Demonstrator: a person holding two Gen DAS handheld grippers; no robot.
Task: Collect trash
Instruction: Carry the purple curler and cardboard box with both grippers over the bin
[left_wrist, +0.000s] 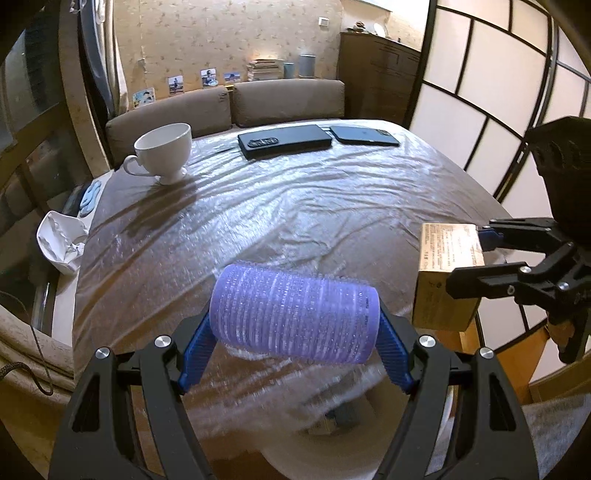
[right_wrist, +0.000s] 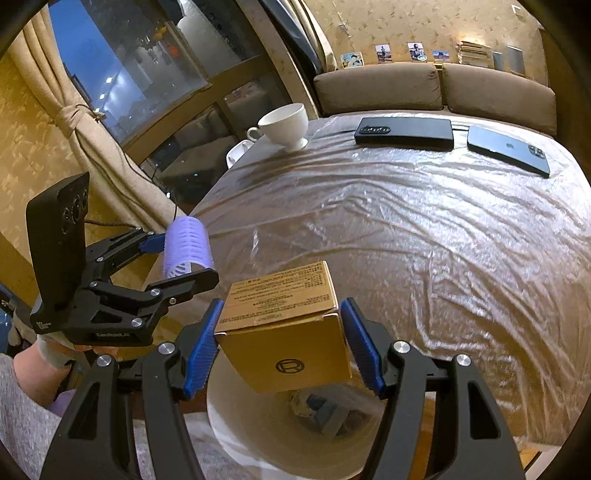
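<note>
My left gripper (left_wrist: 295, 336) is shut on a purple hair roller (left_wrist: 295, 314), held crosswise over the table's near edge; it also shows in the right wrist view (right_wrist: 188, 245). My right gripper (right_wrist: 282, 343) is shut on a tan cardboard box (right_wrist: 284, 332), held above a white bin (right_wrist: 258, 443) that has some trash inside. The box also shows at the right of the left wrist view (left_wrist: 448, 273). The bin's rim (left_wrist: 314, 458) is below the roller.
The table (left_wrist: 295, 206) is covered in wrinkled clear plastic. On it stand a white cup (left_wrist: 166, 151), a black case (left_wrist: 284, 140) and a dark phone (left_wrist: 365, 134). Crumpled white paper (left_wrist: 61, 240) lies off the left edge. A sofa (left_wrist: 288, 99) is behind.
</note>
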